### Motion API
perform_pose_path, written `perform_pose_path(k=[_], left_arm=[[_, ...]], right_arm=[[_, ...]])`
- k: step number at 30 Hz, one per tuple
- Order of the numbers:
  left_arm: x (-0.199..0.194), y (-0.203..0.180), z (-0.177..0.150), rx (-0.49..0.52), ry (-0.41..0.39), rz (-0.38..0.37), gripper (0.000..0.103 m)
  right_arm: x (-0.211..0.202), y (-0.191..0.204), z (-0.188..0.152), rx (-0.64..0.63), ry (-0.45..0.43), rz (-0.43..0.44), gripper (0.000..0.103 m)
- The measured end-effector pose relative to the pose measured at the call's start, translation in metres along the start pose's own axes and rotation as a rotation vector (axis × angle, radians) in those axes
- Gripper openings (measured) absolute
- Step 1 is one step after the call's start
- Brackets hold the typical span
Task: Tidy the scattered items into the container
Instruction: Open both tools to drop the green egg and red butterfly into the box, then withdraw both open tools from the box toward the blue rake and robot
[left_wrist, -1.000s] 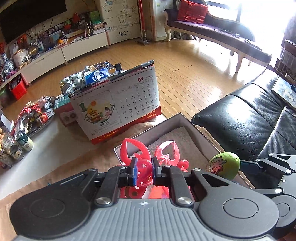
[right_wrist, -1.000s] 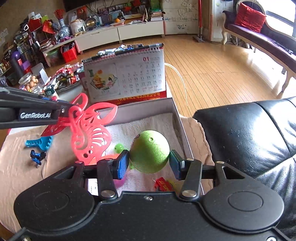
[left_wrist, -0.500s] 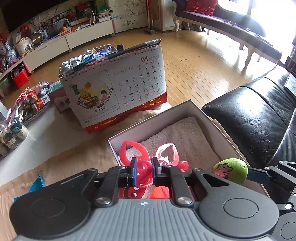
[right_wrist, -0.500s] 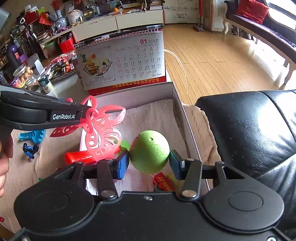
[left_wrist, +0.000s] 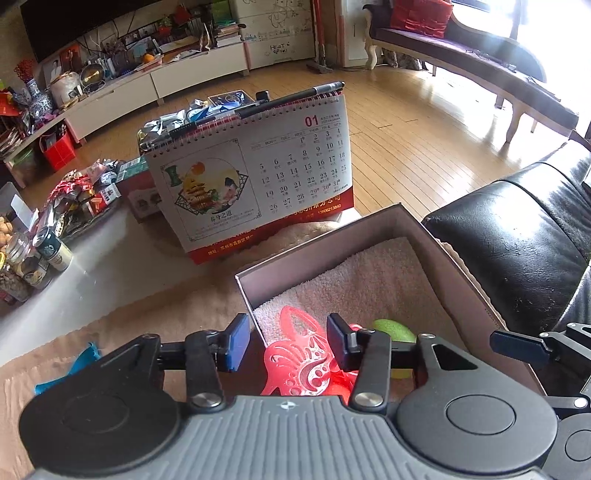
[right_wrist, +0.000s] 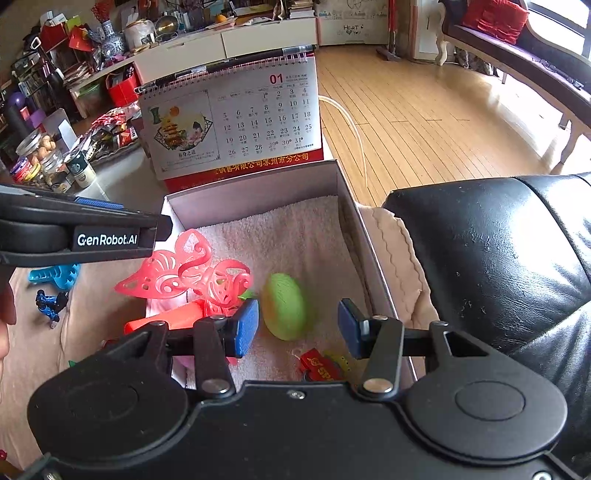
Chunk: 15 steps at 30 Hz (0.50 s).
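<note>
A grey box lined with a towel is the container; it also shows in the left wrist view. The red plastic butterfly lies at the box's left side, below my open left gripper; it shows in that view too. The green egg lies on the towel, blurred, between the jaws of my open right gripper; it shows partly in the left wrist view. A red scoop and a small red packet also lie in the box.
A blue scoop and a small blue toy lie on the beige cloth left of the box. A desk calendar stands behind the box. A black leather sofa is on the right. Jars and snacks crowd the far left.
Both grippers opened. The left let go of the red butterfly and the right let go of the green egg; both now lie in the box.
</note>
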<state>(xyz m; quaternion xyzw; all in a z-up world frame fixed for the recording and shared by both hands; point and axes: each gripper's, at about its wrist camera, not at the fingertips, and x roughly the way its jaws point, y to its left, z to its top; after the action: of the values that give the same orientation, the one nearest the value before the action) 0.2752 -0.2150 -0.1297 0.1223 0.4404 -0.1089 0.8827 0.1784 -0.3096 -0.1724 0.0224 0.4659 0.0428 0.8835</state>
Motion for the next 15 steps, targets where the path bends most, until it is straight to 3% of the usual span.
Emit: perform_pose_path(k=[4, 6, 15], left_arm=[[-0.010, 0.008, -0.002, -0.031, -0.023, 0.027, 0.058], [-0.017, 0.014, -0.003, -0.045, -0.036, 0.046, 0.061], [-0.052, 0.066, -0.019, -0.083, -0.084, 0.118, 0.076]], right_arm=[[0.000, 0.002, -0.001, 0.010, -0.002, -0.016, 0.053], [-0.001, 0.004, -0.002, 0.018, -0.004, -0.023, 0.071], [-0.018, 0.034, -0.003, -0.041, -0.060, -0.025, 0.084]])
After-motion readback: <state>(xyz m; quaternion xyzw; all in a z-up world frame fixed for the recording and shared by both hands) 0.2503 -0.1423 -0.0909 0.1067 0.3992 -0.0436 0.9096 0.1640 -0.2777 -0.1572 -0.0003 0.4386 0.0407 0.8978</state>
